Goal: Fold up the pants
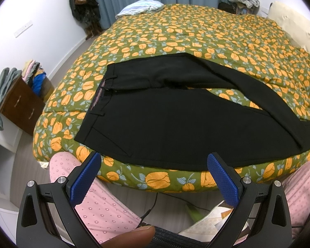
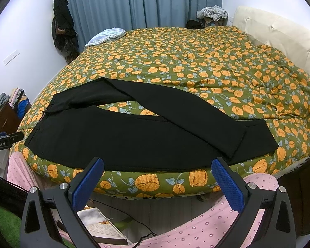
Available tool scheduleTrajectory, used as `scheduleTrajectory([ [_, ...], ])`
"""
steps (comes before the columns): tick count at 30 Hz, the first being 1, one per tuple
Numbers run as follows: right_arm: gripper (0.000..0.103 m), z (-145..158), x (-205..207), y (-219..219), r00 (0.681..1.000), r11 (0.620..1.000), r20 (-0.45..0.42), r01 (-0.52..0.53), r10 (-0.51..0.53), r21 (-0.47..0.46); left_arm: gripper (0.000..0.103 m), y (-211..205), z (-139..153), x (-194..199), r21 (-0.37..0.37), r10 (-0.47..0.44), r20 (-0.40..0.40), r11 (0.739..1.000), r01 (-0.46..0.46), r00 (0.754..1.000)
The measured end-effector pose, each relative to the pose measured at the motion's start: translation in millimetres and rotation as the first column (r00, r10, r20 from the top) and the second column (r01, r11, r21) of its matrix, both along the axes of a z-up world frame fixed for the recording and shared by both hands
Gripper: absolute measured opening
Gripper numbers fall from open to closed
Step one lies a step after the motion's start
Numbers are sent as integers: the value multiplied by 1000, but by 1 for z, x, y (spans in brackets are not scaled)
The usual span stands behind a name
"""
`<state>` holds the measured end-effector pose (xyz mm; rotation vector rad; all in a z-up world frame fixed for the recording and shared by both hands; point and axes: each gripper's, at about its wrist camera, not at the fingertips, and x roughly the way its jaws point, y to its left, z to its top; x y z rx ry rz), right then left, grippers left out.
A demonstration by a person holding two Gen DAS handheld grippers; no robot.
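Black pants (image 1: 175, 111) were laid flat on the bed (image 1: 196, 35), near its front edge, waistband to the left, legs to the right. One leg was spread straight along the edge; the other was crossed diagonally over it, ends overlapped at the right. Bed cover: green w/ orange flower print. Left tool (image 1: 154, 163) was held off the bed edge, jaws released wide, nothing gripped, blue pads (image 1: 84, 177) apart. Right tool (image 2: 157, 166) was likewise released, nothing gripped, held just short of the pants' near edge. Pink patterned pyjama legs (image 2: 217, 223) were seen below both tools. Misc: striped cloth (image 2: 107, 36) at far bed corner; blue curtain (image 2: 144, 2) behind; cream headboard (image 2: 279, 33) at right; wooden drawer unit (image 1: 20, 105) w/ clothes at left.
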<state>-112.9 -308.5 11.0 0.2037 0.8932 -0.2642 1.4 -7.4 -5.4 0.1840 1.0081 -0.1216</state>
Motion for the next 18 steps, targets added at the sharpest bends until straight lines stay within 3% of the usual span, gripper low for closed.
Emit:
scheduleTrajectory([
  [18, 103, 4, -3, -1, 1000, 1000, -2, -7, 7, 2, 102, -2, 3, -2, -2, -1, 2, 1000, 1, 1000],
])
